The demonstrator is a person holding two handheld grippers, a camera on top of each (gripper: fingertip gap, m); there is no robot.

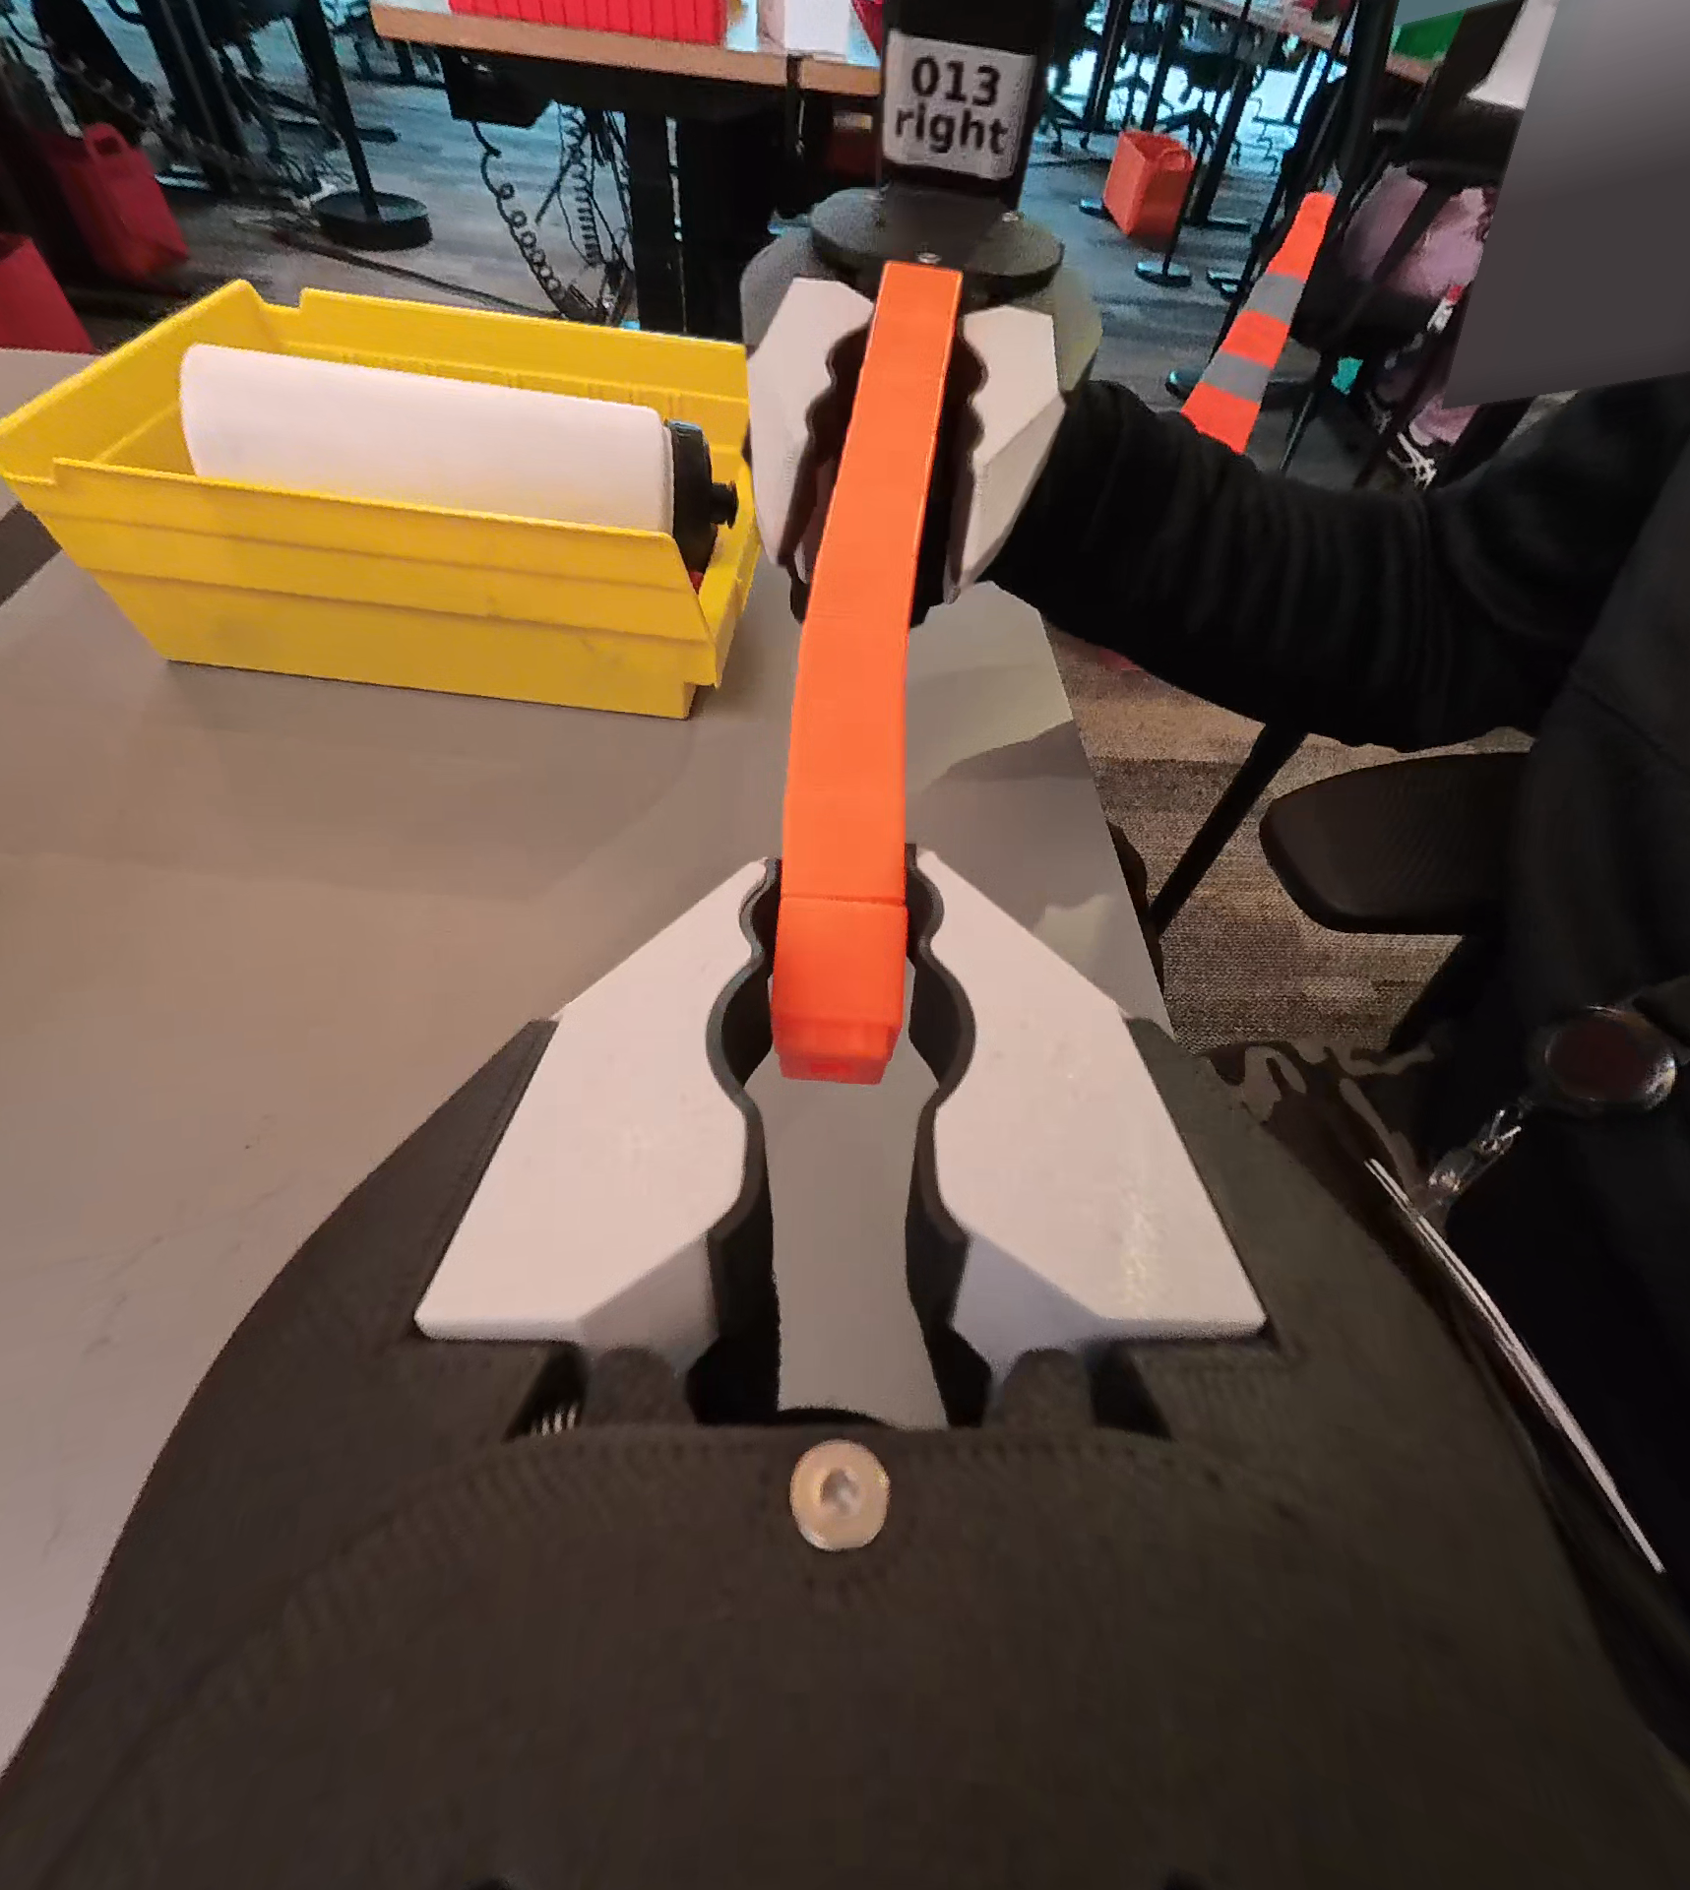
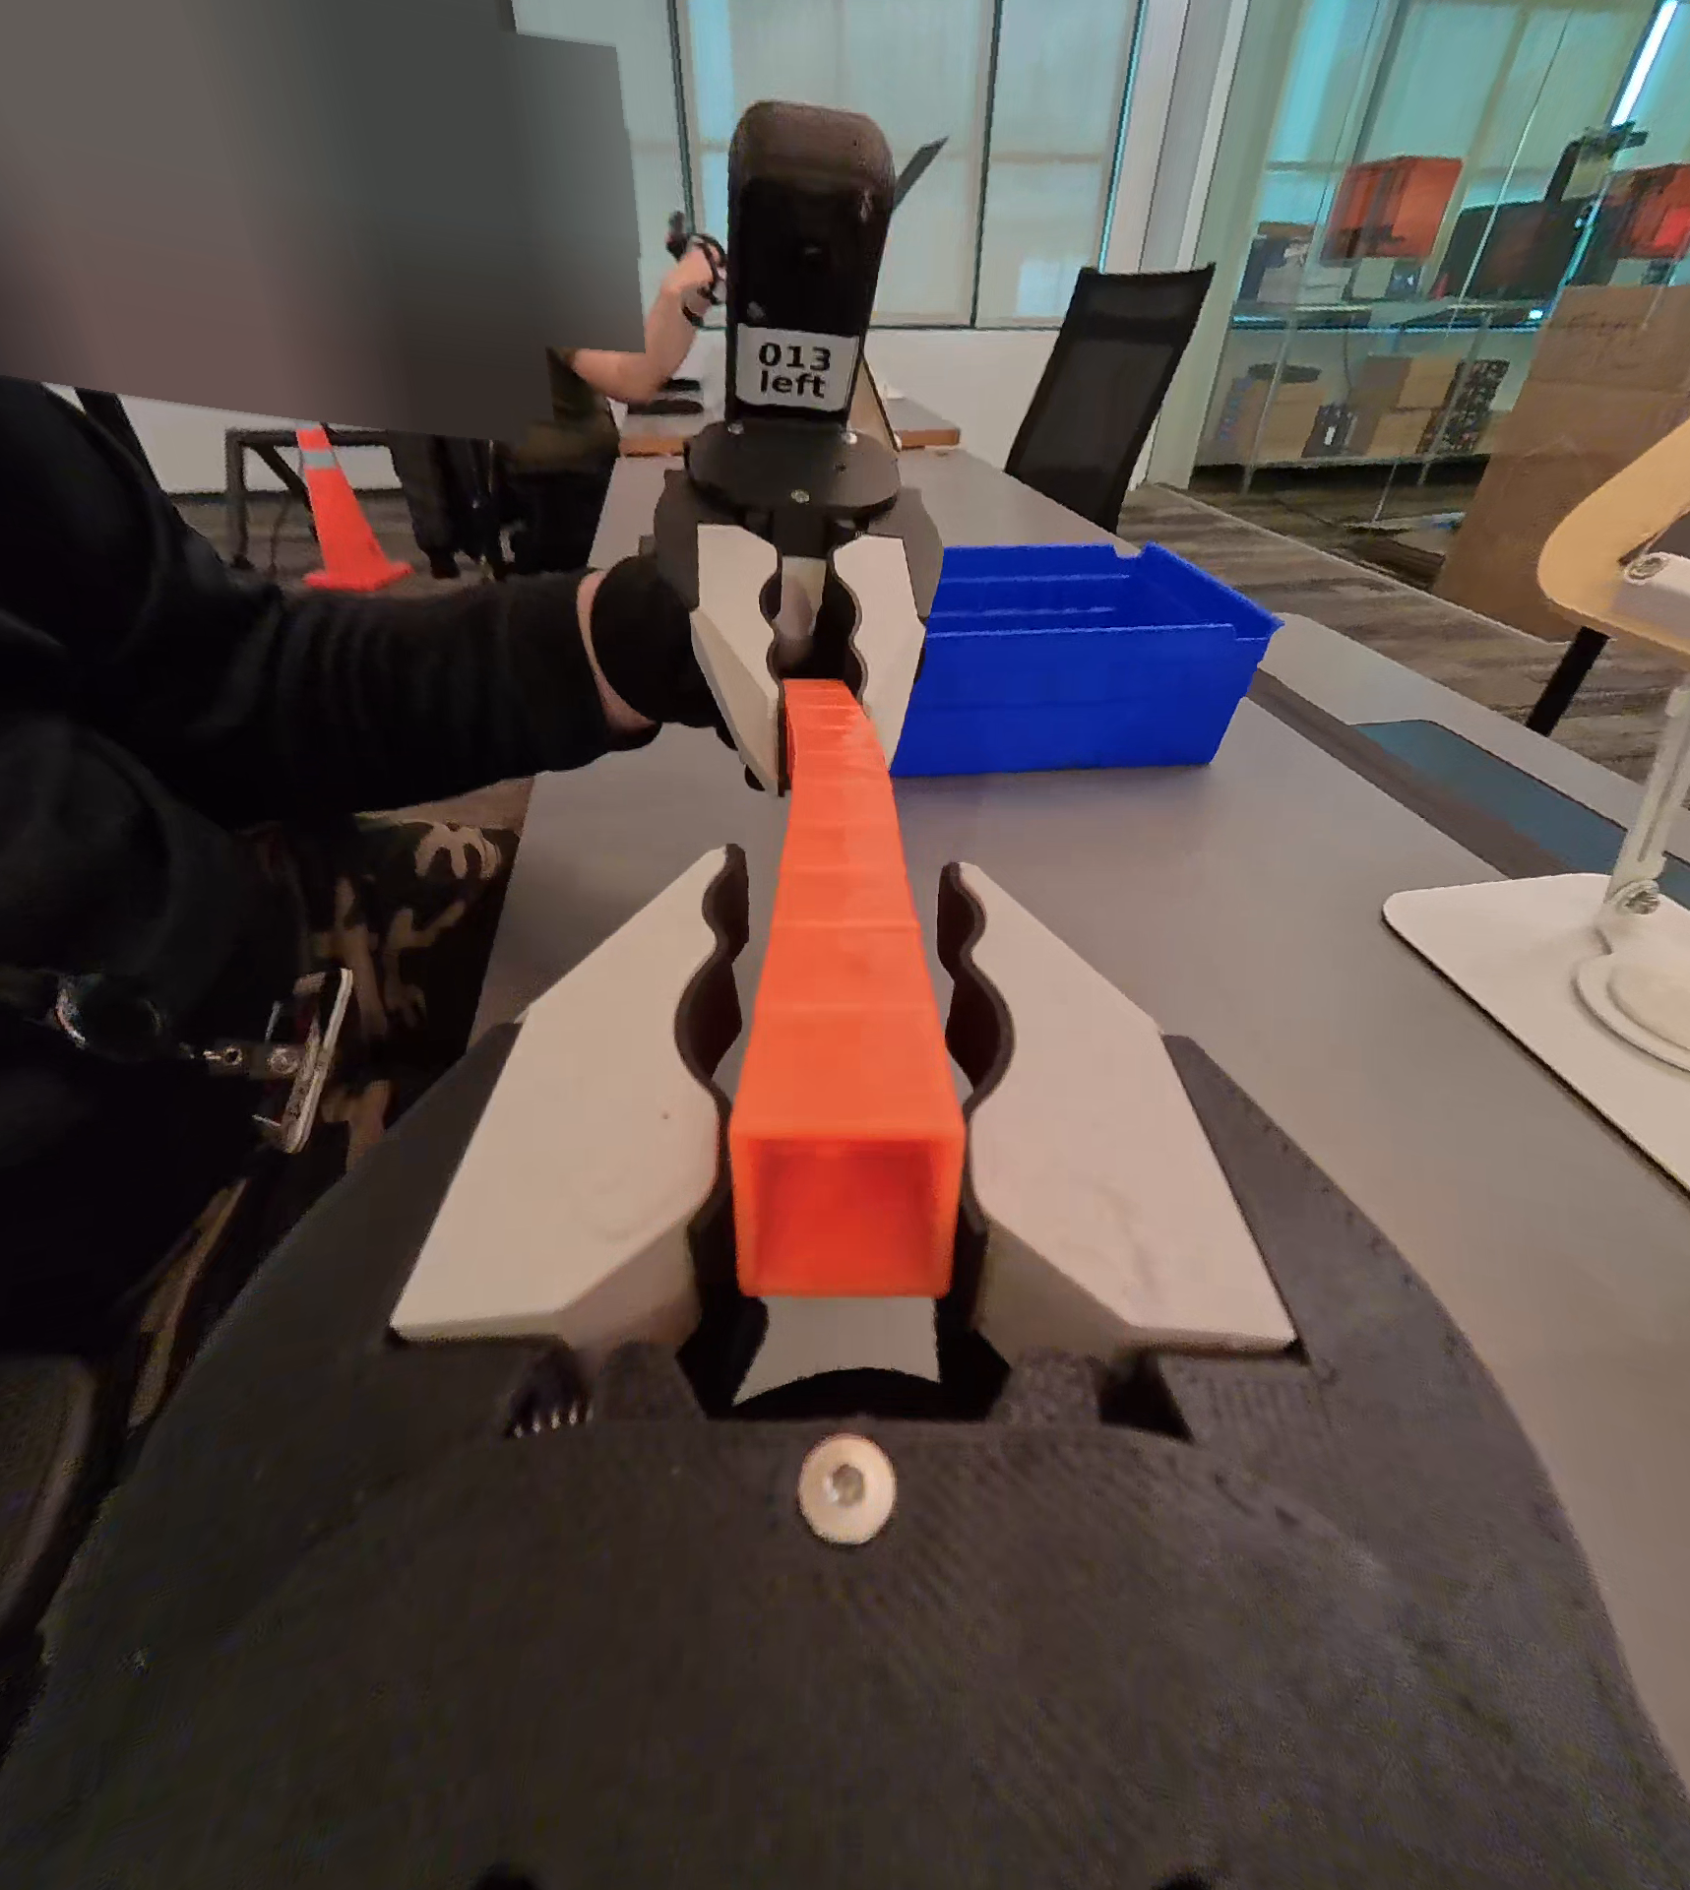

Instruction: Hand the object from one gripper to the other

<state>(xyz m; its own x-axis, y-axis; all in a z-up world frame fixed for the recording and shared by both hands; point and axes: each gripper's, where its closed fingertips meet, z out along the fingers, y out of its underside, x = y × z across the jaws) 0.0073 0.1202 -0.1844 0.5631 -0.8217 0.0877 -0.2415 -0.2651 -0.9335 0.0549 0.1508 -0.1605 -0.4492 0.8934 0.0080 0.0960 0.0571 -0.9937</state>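
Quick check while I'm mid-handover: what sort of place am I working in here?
Probably a shared lab or workshop office. Grey worktable with yellow and blue parts bins, office chairs, orange traffic cones, and shelves of machines behind glass. Both tongs are at the orange bar.

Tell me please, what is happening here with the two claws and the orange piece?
A person holds a claw in each hand above a grey table. Both are on one long orange bar: the left claw grips one end, and the right claw has the other end between its fingers. The handover is midway; neither has let go.
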